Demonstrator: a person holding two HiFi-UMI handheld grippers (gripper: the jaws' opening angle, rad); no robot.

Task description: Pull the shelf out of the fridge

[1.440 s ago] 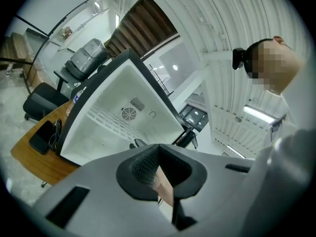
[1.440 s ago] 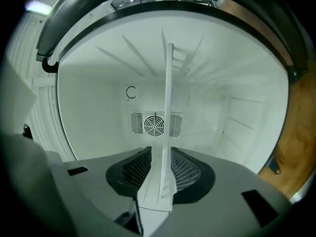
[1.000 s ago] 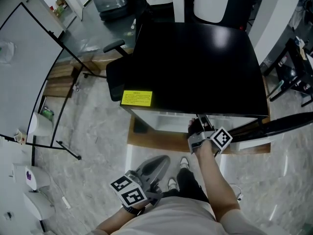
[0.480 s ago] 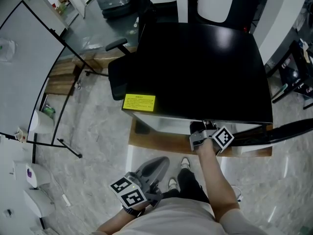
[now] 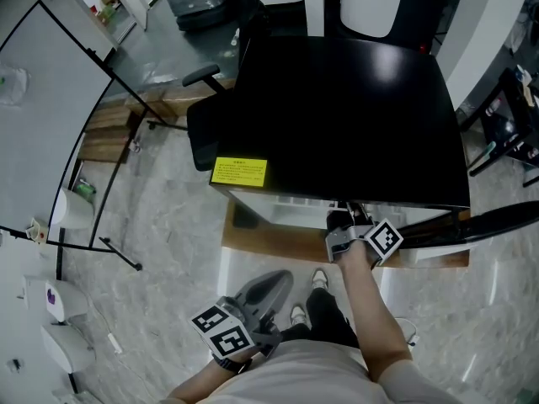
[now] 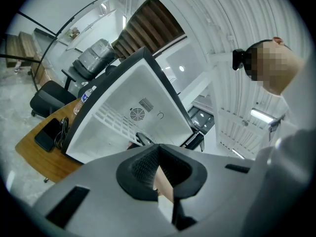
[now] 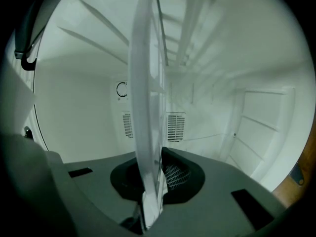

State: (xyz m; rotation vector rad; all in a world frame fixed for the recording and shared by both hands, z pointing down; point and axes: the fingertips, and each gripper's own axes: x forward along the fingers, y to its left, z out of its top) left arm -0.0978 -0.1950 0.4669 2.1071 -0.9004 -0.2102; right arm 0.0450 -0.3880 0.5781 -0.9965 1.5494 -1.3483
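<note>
Little is seen to have moved in the last half second: the right gripper [image 5: 344,222] remains at the open front of the fridge [image 5: 337,116], and the left gripper [image 5: 271,283] is still held low by the person's body.

Head view: a glossy black fridge top is noted, with a yellow label [image 5: 238,172] at its front left corner. The right gripper's tips are tucked under the front edge, above a wooden platform [image 5: 269,244].

Left gripper view: the left gripper [image 6: 160,174] is held almost closed with nothing between its pads. The fridge's white cavity [image 6: 123,117] is seen beyond it.

Right gripper view: the shelf [image 7: 145,107] is clamped between the pads of the right gripper [image 7: 153,181]. It is seen edge-on as a thin, translucent pane with a frosted white rim. It runs back inside the white cavity toward two vent grilles [image 7: 175,127] on the rear wall.
</note>
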